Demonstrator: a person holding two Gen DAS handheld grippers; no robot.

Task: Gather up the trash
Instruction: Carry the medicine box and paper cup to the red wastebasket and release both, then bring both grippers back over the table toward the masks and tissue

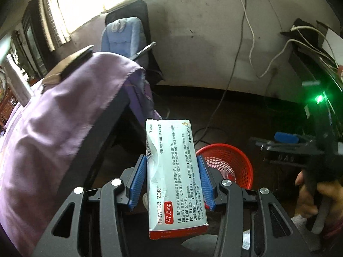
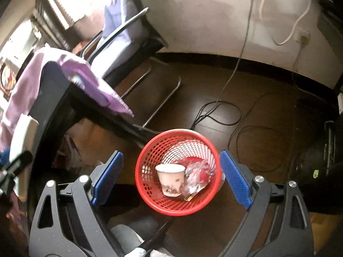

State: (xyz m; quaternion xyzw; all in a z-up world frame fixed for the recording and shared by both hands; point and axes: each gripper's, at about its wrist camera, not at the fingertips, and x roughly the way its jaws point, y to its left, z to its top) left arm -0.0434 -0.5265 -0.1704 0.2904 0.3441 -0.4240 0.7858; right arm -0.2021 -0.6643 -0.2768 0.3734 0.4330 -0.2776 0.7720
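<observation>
1. Left wrist view: left of the red basket (image 1: 227, 165) a bench (image 1: 103, 128) draped in purple cloth (image 1: 53, 117) fills the frame, its dark curved edge running down toward the left gripper (image 1: 173, 171).
2. The left gripper's jaws are clamped on a crumpled white medicine box (image 1: 173, 177), blue pads (image 1: 139, 177) pressing both long sides; the box stands on end between them, its far end near the basket's left rim in the picture.
3. Behind the basket lie open dark floor (image 1: 235, 115) and a trailing cable (image 1: 223, 98); beyond these is a chair (image 1: 128, 36) with a blue cushion.
4. Right of the basket a hand (image 1: 308, 194) holds the other gripper's dark handle, and a green light (image 1: 319, 99) glows on dark gear above.
5. Right wrist view: left of the red basket (image 2: 150, 171) the bench (image 2: 53, 98) edge curves close by, the cloth (image 2: 90, 75) hanging over its corner.
6. The right gripper (image 2: 171, 177) hangs over the basket, jaws spread wide and empty, one pad (image 2: 109, 175) outside each side of the rim.
7. Inside the basket lie a paper cup (image 2: 170, 180) and, touching it on the right, a crumpled plastic wrapper (image 2: 197, 177).
8. Right of the basket is bare brown floor (image 2: 268, 150) with looped cables (image 2: 214, 113), then dark furniture.
</observation>
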